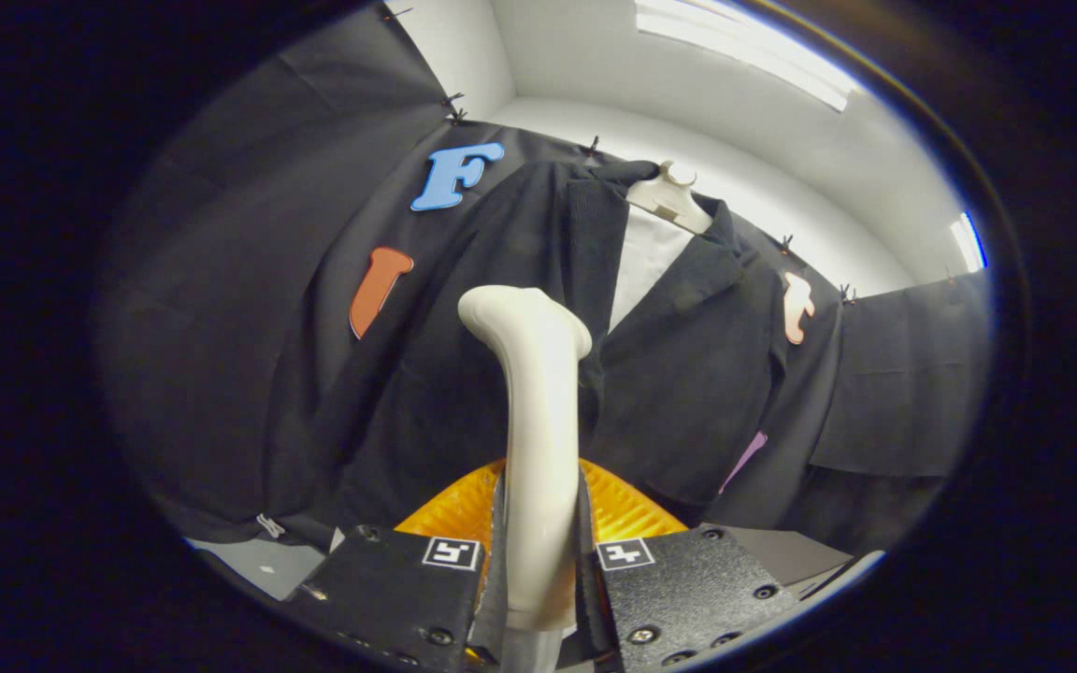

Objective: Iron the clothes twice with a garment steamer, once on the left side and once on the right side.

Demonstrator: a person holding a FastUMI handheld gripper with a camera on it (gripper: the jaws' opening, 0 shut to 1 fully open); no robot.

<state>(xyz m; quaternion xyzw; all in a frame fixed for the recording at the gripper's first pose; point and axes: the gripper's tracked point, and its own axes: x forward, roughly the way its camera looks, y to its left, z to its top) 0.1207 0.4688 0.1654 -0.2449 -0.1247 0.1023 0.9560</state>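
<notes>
Closest to the camera, the gripper has its two fingers closed on the handle of a cream-white plastic garment steamer, one finger pressing each side of the smooth stem. From between the fingers the steamer rises and curves forward into a rounded head that sits at the front of a dark charcoal suit jacket. Whether the head touches the cloth cannot be told. The jacket hangs on a white plastic hanger against the booth's black cloth wall, with a white shirt panel showing between its lapels. Just behind the steamer's stem, low down, lies an orange ribbed object, possibly a stand or mat. A strip of pale bench shows beside the fingers.

Risks from here, as a judgement: the handle is smooth and rounded, so it could twist or slide in the grip during a stroke. Because the jacket hangs loose, pushing hard may swing it off the hanger or bunch the lapel. Since the head sits near the middle opening, a stroke could drift and miss one side, or cover the same side twice.
</notes>
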